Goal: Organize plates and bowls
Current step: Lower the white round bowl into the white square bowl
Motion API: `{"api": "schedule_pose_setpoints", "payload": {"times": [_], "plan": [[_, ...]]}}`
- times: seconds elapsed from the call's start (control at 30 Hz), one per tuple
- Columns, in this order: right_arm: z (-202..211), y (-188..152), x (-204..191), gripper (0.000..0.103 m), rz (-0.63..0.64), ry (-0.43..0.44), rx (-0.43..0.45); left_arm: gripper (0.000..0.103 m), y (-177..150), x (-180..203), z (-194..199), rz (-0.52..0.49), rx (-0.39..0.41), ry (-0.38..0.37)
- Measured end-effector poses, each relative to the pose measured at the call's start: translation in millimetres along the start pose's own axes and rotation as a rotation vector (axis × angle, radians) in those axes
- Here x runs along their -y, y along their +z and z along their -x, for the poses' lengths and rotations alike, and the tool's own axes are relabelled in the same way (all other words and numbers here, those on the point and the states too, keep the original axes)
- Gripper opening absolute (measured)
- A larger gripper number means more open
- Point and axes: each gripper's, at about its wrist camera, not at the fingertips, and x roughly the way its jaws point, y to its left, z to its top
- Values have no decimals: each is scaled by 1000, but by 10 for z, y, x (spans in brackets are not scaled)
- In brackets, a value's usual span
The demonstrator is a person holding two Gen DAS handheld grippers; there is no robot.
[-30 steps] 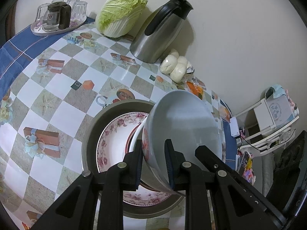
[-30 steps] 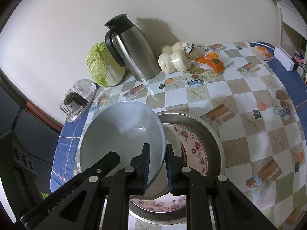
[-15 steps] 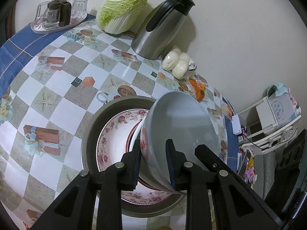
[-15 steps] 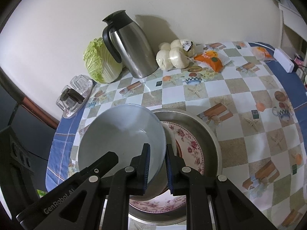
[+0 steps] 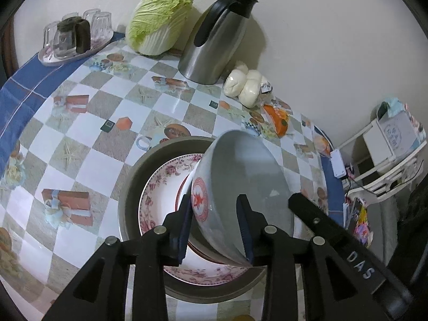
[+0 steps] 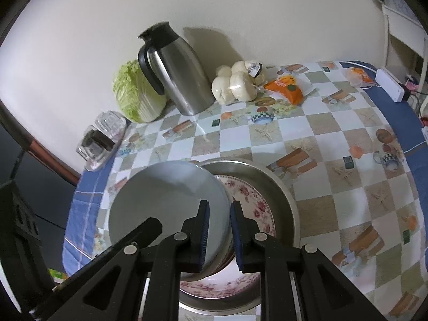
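Both tongs grip one grey bowl [image 5: 240, 187] by opposite sides of its rim: the left tongs [image 5: 215, 226] clamp the bowl's left wall, the right tongs [image 6: 218, 236] its right wall. The bowl hangs tilted above the flowered plate [image 5: 160, 187] inside the metal basin [image 6: 283, 195] on the bench [image 5: 80, 123]. Its mouth faces far and right, so the stack lies straight below, near both tongs alike.

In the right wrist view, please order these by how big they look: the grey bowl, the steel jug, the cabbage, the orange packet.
1. grey bowl, though it is nearest the camera
2. steel jug
3. cabbage, partly hidden behind the jug
4. orange packet
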Motion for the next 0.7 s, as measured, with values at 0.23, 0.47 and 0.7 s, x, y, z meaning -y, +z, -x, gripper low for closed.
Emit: {"api": "schedule_pose_setpoints", "payload": {"times": [0.23, 0.47, 0.7], "plan": [[-31, 4, 23, 19, 3, -21, -16, 43, 14, 1, 43, -10, -5, -25], [-122, -24, 75, 20, -2, -35, -44, 55, 35, 37, 205, -51, 59, 26], [-123, -18, 63, 20, 0, -37, -41, 55, 100, -166, 200, 31, 77, 36]]}}
